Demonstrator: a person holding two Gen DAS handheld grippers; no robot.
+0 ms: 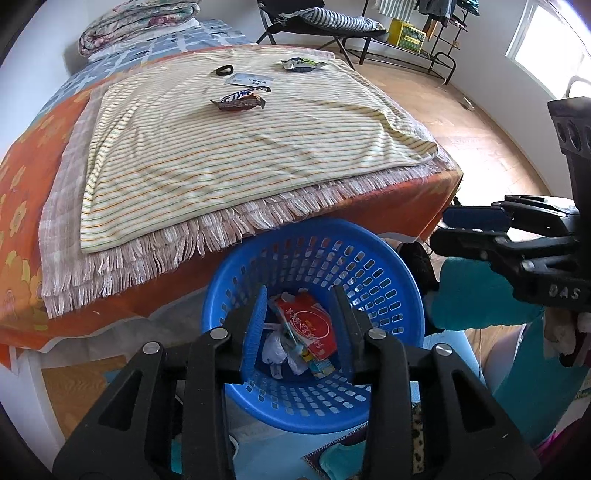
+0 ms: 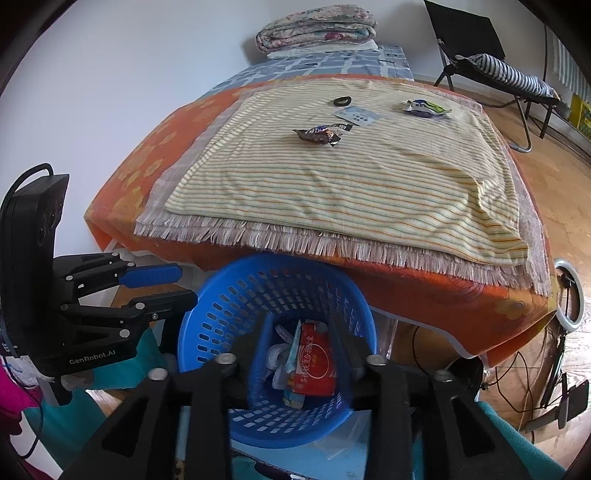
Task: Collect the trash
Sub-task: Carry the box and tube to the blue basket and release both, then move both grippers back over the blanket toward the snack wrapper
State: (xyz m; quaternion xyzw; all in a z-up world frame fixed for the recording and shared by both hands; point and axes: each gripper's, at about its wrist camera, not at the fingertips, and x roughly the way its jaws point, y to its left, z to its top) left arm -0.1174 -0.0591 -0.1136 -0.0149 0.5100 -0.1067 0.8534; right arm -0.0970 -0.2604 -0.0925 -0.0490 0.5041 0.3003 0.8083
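Note:
A blue plastic basket (image 1: 373,258) stands on the floor at the foot of the bed and holds a red wrapper (image 1: 314,325) and crumpled white scraps; it also shows in the right wrist view (image 2: 207,325). My left gripper (image 1: 301,321) is open and empty above the basket. My right gripper (image 2: 299,350) is open and empty above it too. On the striped cloth (image 1: 221,147) lie a brown snack wrapper (image 1: 238,101), a white-blue packet (image 1: 251,79), a crumpled foil wrapper (image 1: 301,63) and a black ring (image 1: 224,69).
The bed has an orange floral sheet (image 2: 424,291) and a fringed blanket. Folded quilts (image 2: 317,27) are stacked at its head. A folding chair (image 2: 491,62) stands on the wooden floor at the right. Cables and a ring light (image 2: 570,295) sit by the bed's right corner.

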